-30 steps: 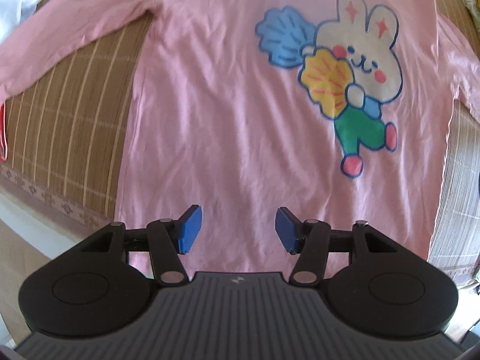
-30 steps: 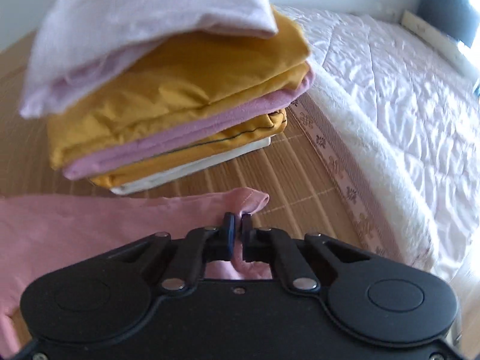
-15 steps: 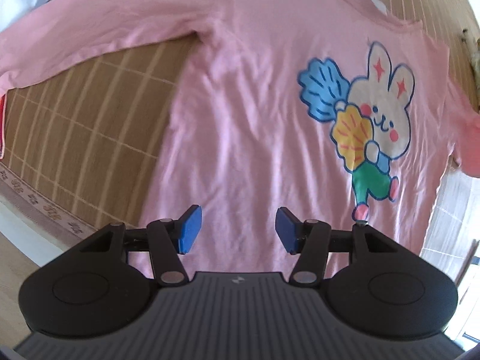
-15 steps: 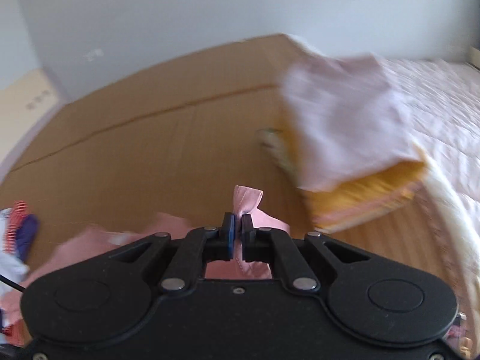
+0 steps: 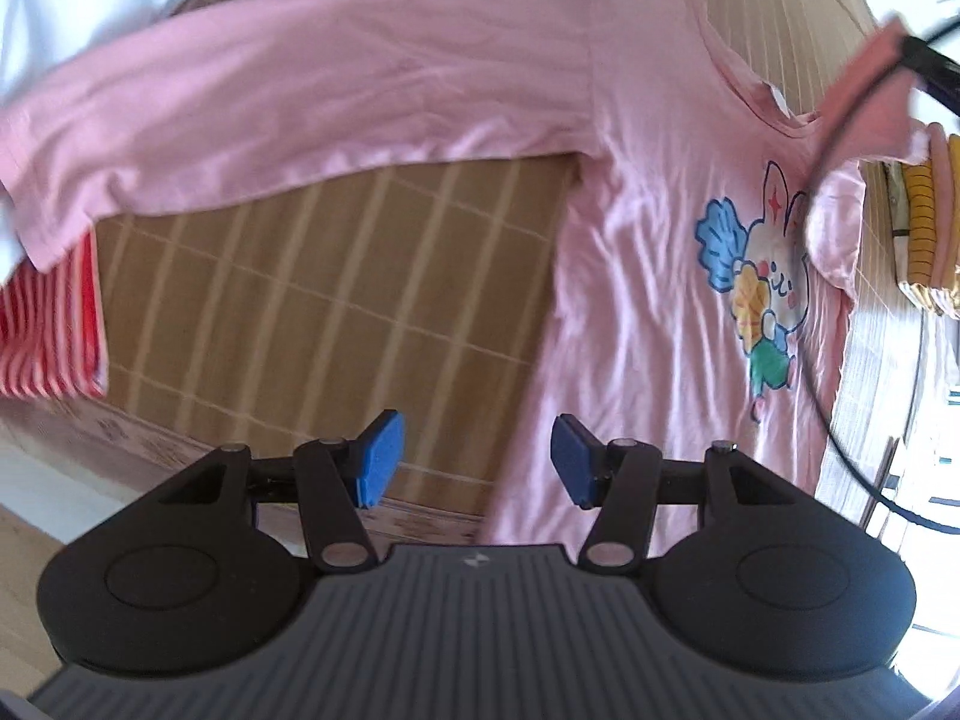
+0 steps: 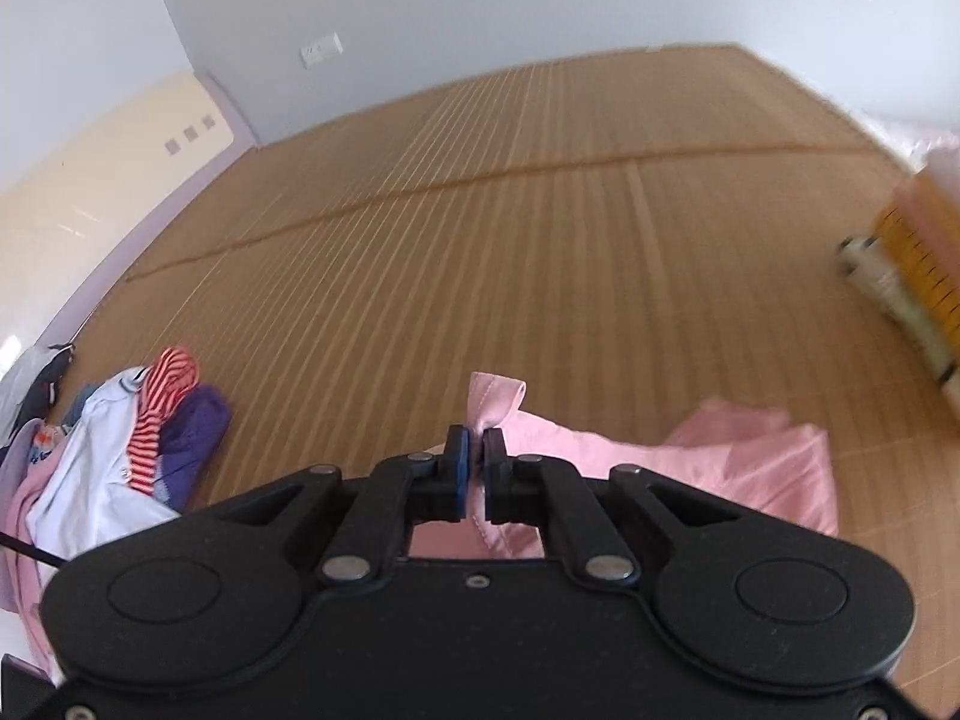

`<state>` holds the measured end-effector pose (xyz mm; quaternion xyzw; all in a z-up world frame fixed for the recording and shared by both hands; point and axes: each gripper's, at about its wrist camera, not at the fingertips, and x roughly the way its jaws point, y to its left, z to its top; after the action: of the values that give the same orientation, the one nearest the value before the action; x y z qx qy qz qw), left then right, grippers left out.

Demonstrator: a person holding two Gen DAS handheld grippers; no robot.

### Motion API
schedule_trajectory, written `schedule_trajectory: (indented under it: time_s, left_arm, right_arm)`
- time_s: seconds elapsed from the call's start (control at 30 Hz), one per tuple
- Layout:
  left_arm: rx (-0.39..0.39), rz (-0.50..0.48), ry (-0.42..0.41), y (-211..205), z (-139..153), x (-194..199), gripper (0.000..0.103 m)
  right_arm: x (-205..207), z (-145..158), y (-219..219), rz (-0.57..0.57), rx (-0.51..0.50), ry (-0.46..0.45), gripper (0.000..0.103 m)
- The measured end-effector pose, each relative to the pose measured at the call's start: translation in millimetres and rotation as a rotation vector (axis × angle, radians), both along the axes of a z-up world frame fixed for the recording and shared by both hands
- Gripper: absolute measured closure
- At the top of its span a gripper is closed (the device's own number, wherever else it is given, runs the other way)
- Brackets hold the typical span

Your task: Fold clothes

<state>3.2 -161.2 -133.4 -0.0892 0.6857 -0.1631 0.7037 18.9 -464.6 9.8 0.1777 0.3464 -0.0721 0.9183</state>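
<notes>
While the right gripper [image 6: 473, 455] is clenched on a pink cuff [image 6: 495, 399] that pokes up just beyond its jaws, the left gripper [image 5: 473, 459] hangs released, its blue pads wide apart and holding nothing. Directly under and just ahead of the left jaws lies the shirt [image 5: 648, 276], face up on the mat [image 5: 312, 276], its hem nearest, its left side edge running away between the pads and its bunny print [image 5: 759, 276] off to the right. Beyond the left jaws and to their left, the free sleeve [image 5: 288, 90] stretches flat across the mat, its long axis running crosswise, cuff end far left over a striped garment [image 5: 48, 336]. In the left view the gripped sleeve is raised at upper right, above the print. From the right jaws, the rest of that sleeve trails back and to the right. The coming move likely turns on this: the flat sleeve lies ahead-left of the open left jaws, so the left hand is the nearer one. Farther off, loose clothes [image 6: 120, 450] sit left of the right jaws and a folded stack [image 6: 912, 276] far right.
</notes>
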Motion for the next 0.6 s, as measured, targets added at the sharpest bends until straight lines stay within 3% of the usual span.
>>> schedule_trajectory:
  time_s: [0.1, 0.17, 0.2, 0.23, 0.3, 0.4, 0.6]
  left_arm:
    - [-0.021, -0.001, 0.002, 18, -5, 11, 0.042]
    - [-0.032, 0.012, 0.008, 32, -6, 15, 0.042]
    - [-0.036, 0.02, 0.012, 37, -7, 18, 0.042]
    - [-0.041, 0.028, 0.016, 42, -9, 20, 0.042]
    - [-0.039, 0.057, 0.016, 53, -11, 23, 0.042]
    - [-0.034, 0.135, 0.022, 75, -15, 29, 0.042]
    - [-0.008, 0.345, 0.001, 121, -14, 43, 0.042]
  right_arm:
    - [26, -20, 34, 0.015, -0.006, 0.039, 0.097]
    - [44, -33, 56, 0.025, -0.01, 0.065, 0.088]
    - [47, -37, 63, 0.031, -0.006, 0.081, 0.076]
    - [48, -41, 66, 0.037, 0.003, 0.097, 0.072]
    - [49, -47, 73, 0.05, 0.019, 0.13, 0.072]
    - [52, -57, 84, 0.07, 0.044, 0.179, 0.062]
    - [55, -70, 102, 0.13, 0.085, 0.263, 0.059]
